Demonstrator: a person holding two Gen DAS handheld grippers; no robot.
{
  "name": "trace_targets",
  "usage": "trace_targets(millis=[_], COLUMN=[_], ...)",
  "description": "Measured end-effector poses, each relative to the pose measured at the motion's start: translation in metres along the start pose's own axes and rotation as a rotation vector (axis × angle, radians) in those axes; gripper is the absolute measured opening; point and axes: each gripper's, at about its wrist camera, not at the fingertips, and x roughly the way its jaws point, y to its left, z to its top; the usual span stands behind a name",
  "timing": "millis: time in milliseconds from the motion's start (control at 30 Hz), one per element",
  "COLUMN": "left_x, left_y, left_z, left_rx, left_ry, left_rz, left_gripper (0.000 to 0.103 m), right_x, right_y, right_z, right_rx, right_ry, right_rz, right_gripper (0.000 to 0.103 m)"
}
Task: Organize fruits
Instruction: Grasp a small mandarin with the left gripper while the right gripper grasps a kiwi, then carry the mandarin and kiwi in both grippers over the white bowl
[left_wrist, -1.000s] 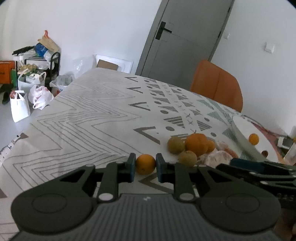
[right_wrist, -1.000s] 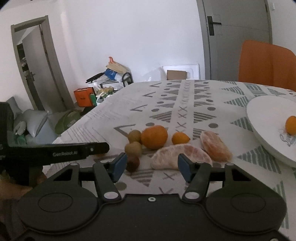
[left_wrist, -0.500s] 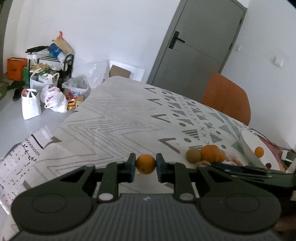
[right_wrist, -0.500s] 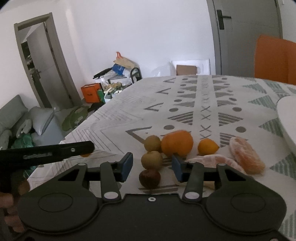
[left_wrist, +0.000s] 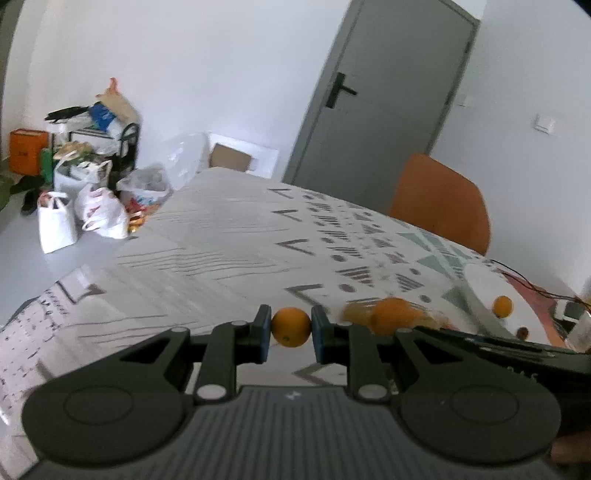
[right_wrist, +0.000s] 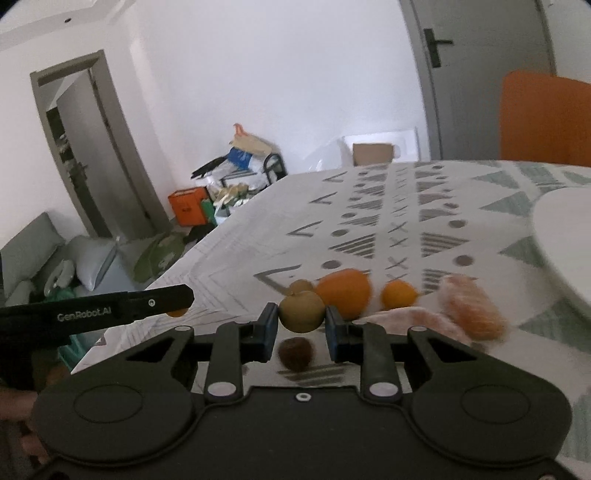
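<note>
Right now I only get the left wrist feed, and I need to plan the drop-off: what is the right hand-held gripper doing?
Observer: The right hand-held gripper is shut on a tan round fruit.
Operator: Anything close to it?
Observer: A darker brown fruit lies on the tablecloth, nearer the camera than the held one.
Operator: Any peeled fruit?
Observer: Two peeled citrus pieces lie right of the cluster, short of the white plate.

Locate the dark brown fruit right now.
Right wrist view: the dark brown fruit lies on the tablecloth just below the tan fruit between the right hand-held gripper fingers.
</note>
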Motion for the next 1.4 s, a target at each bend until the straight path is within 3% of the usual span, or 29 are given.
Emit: trace_targets(millis=[433,700,1200,1333,1400], left_x=[0.028,0.045,0.069,0.072,0.073], left_y=[-0.077,-0.120,-0.170,-0.183,-0.190], left_z=[-0.005,-0.003,-0.001,0.000,0.002], left_rx=[0.101,0.170,0.245,0.272,0.289], left_ry=[0.026,0.050,0.084,0.087,0.085], left_rz=[-0.146,-0.215,-0.247,-0.248,-0.251], left_gripper=[0.021,0.021,0.021,0.021,0.021], right_x=[-0.062,-0.082,-0.098,-0.102,-0.105], right_y=[-0.071,-0.104,-0.156,-0.160,-0.164], right_z=[-0.004,-0.009,-0.017,-0.019,-0.021], right_rx=[0.097,0.156,0.245,0.243,0.248], right_ry=[-0.098,-0.138,-0.182,-0.217,-0.216], right_rz=[-0.172,-0.233,-0.276,-0.293,-0.287], right_gripper=[0.026,0.026,0.026,0.039,0.040])
